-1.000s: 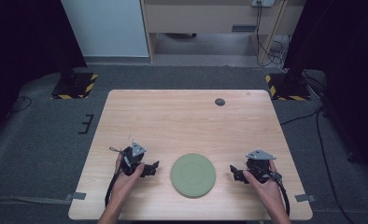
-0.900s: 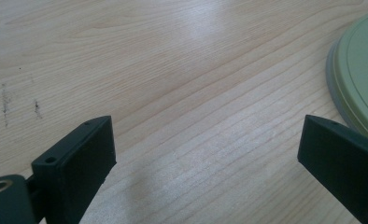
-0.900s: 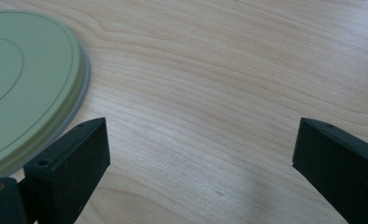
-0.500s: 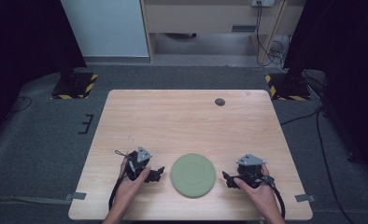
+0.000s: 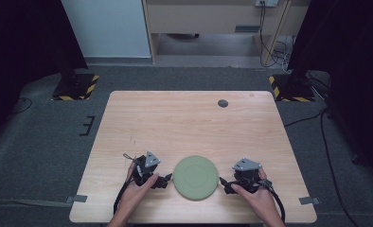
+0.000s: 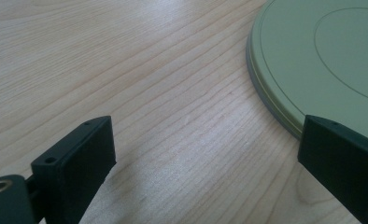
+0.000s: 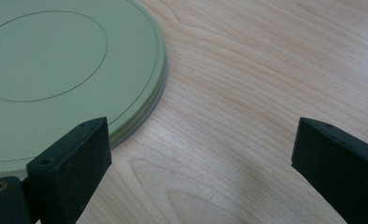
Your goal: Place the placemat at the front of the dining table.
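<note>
Green plate point(image 5: 195, 177) sits lower centre of table point(image 5: 189, 118) btwn left gripper point(image 5: 166, 180) & right gripper point(image 5: 225, 184), both jaws spread; low rim looks thin, so a pinch prob slips.

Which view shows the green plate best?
The high view: the whole green plate lies flat on the table. The left gripper view shows only its rim arc; the right gripper view shows a larger part.
</note>
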The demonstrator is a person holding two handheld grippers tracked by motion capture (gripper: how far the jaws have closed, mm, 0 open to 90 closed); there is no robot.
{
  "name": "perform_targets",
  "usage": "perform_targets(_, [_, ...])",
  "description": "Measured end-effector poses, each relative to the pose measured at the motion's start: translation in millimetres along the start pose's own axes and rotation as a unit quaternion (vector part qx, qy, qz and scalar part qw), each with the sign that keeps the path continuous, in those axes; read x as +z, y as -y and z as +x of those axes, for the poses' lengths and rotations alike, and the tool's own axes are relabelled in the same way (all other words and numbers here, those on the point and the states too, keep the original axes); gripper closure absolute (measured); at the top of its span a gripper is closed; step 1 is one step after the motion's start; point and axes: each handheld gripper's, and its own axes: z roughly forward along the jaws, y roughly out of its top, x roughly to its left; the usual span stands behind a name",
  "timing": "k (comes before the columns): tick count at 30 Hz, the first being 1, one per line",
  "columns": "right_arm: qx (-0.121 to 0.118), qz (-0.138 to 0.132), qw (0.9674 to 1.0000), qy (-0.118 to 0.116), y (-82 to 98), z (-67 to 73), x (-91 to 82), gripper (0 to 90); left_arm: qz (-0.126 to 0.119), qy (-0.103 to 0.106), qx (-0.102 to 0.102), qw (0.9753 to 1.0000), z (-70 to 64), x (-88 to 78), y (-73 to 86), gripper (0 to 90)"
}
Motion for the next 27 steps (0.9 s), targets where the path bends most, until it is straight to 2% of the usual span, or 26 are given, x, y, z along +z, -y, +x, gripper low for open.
perform_targets(5, [-0.003, -0.001, 1.0, -0.005, -0.6, 2.4, 0.1, 4.8, -0.003, 0.011, 0.005, 0.9999, -4.8, 1.1, -1.3, 3.3])
perform_targets(9, [-0.009, -0.002, 0.9999, -0.011, -1.2, 4.8, 0.4, 4.8, -0.001, 0.012, 0.011, 0.9999, -8.4, 4.4, -0.9, 3.3])
perform_targets(14, [-0.017, 0.001, 0.9997, -0.015, -1.5, 8.4, 2.2, 4.8, -0.005, 0.016, 0.004, 0.9998, -8.4, 3.6, -1.2, 3.3])
perform_targets(27, [-0.03, 0.009, 0.9994, -0.018, -1.7, 14.4, 5.9, 4.7, -0.004, 0.02, 0.005, 0.9998, -8.5, 3.9, -0.9, 3.2])
